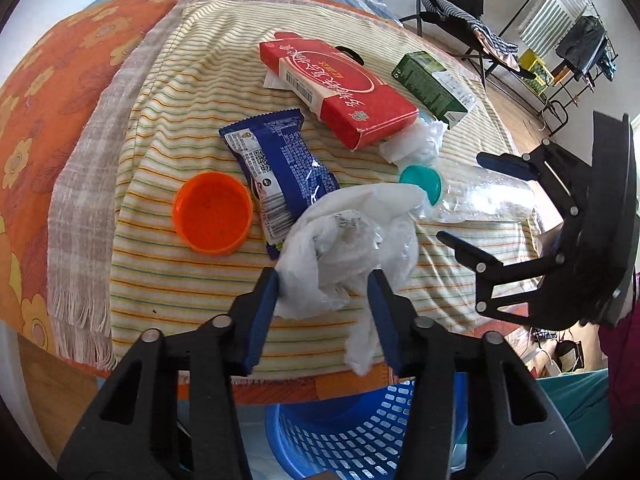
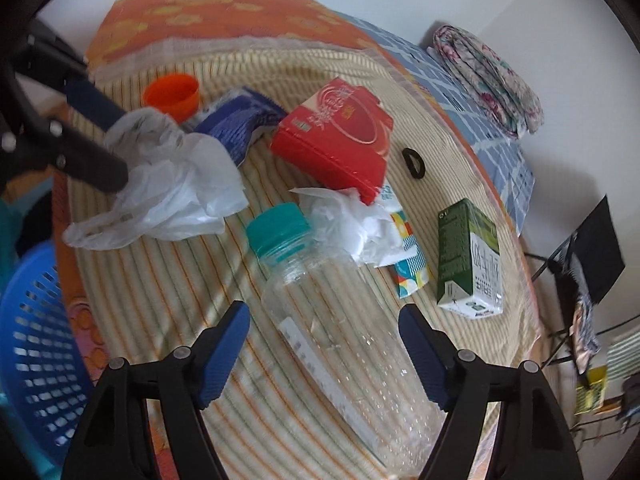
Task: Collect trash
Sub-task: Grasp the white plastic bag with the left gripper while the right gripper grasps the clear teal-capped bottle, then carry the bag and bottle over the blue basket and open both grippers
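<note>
Trash lies on a striped cloth (image 1: 168, 264). A crumpled white plastic bag (image 1: 344, 248) sits between the fingers of my left gripper (image 1: 324, 280), which is open around it; the bag also shows in the right wrist view (image 2: 172, 188). A clear plastic bottle (image 2: 340, 328) with a teal cap (image 2: 280, 228) lies between the fingers of my right gripper (image 2: 324, 320), which is open around it. Further back lie an orange cap (image 1: 214, 218), a blue wrapper (image 1: 280, 172), a red box (image 1: 340, 88), a green carton (image 2: 468, 256) and white tissue (image 2: 344, 220).
A blue perforated basket (image 1: 352, 436) stands below the near edge of the bed; it also shows in the right wrist view (image 2: 36, 344). A small black ring (image 2: 414, 162) lies on the cloth. A folded floral blanket (image 2: 488, 76), a chair (image 1: 452, 0) and a clothes rack (image 1: 568, 40) stand beyond.
</note>
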